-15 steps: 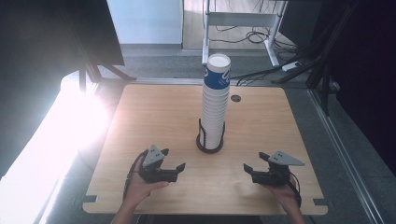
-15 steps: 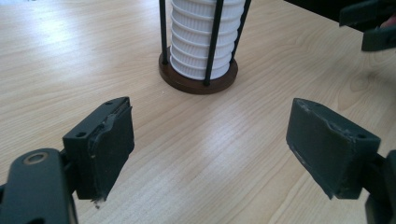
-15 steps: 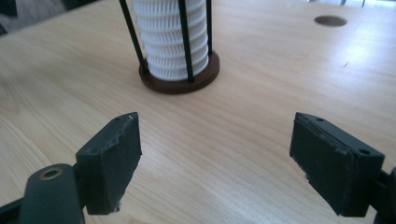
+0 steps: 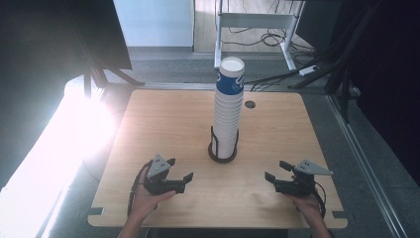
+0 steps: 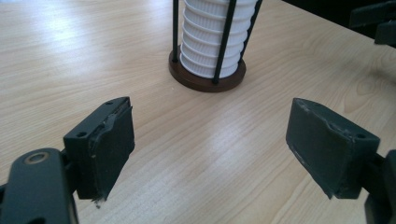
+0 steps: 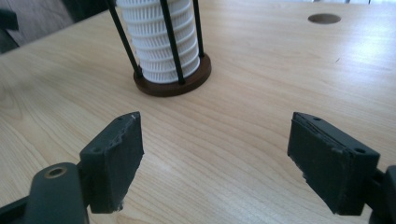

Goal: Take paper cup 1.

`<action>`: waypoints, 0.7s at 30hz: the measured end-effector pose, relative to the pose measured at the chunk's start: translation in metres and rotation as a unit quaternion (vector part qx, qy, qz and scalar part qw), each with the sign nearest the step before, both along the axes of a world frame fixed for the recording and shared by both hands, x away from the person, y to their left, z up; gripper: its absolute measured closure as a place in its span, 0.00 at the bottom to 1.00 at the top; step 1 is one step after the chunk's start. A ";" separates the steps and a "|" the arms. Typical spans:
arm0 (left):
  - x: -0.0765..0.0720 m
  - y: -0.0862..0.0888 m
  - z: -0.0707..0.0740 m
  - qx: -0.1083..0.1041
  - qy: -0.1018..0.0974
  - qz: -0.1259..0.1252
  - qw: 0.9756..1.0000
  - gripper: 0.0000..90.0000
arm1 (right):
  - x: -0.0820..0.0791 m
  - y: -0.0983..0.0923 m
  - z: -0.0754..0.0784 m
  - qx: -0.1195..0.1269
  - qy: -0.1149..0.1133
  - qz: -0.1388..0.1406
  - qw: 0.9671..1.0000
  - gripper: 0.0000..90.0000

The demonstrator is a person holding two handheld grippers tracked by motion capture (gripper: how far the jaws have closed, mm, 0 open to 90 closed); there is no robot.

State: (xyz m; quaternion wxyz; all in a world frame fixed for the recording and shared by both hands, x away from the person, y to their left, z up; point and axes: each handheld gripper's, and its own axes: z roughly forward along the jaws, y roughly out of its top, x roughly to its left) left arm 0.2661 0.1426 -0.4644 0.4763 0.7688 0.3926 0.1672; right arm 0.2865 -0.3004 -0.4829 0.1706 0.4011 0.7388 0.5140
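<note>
Cup stack [image 4: 229, 111] upright in rod holder [image 4: 222, 152] at counter [image 4: 163, 119] centre, restrained against tipping. Left tongs [image 4: 184, 170], right tongs [image 4: 273, 172] flank it, jaws apart, empty, aimed inward for approach.

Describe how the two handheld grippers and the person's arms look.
Both tools are black. The left gripper and right gripper each carry a grey three-cornered plate on top and trail a thin black cable. Each ends in two blocky dark pads with worn, chipped edges. The forearms are bare, with no sleeves or gloves visible.

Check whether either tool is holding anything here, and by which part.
Nothing is held: the left tool and right tool are open and empty, apart from the cup stack.
</note>
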 end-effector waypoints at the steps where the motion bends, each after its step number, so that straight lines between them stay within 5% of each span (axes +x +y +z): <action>1: -0.003 -0.002 0.000 0.001 -0.001 0.001 1.000 0.18 | 0.000 -0.001 0.000 0.001 -0.003 0.003 1.000 0.22; 8: -0.005 -0.010 0.003 0.000 -0.012 0.004 1.000 0.20 | -0.003 -0.008 0.003 0.014 -0.009 0.019 1.000 0.22; 21: 0.014 -0.012 0.019 -0.025 -0.020 -0.024 0.999 0.19 | -0.013 -0.005 0.003 0.011 -0.013 -0.005 1.000 0.24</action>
